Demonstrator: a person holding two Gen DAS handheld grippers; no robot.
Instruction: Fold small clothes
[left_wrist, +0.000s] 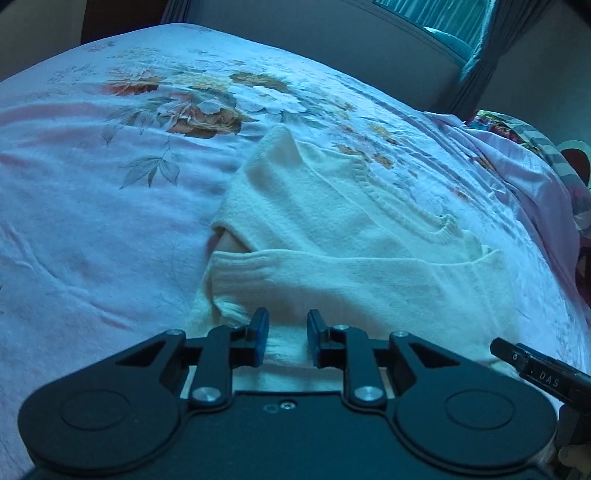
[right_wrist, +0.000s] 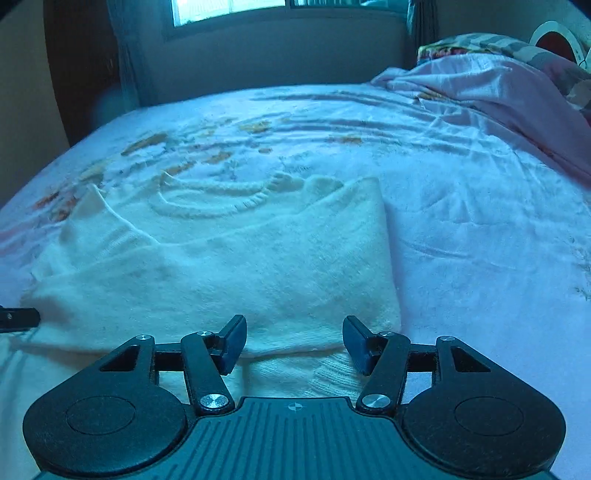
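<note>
A cream knitted sweater (left_wrist: 332, 240) lies on the floral bedsheet (left_wrist: 92, 221), with its sides folded in and the ribbed neckline facing up. In the right wrist view the sweater (right_wrist: 240, 258) fills the middle, its folded right edge running straight. My left gripper (left_wrist: 287, 325) hovers over the sweater's near left hem, its blue pads a little apart with cloth showing below the gap, not pinched. My right gripper (right_wrist: 294, 332) stands open above the near edge of the sweater. A black tip of the right gripper (left_wrist: 535, 373) shows at the lower right of the left wrist view.
A bunched pink blanket (right_wrist: 498, 92) and a patterned pillow (right_wrist: 480, 42) lie at the bed's far right. A window (right_wrist: 229, 9) and a grey wall stand behind the bed. Bare bedsheet (right_wrist: 480, 240) stretches to the right of the sweater.
</note>
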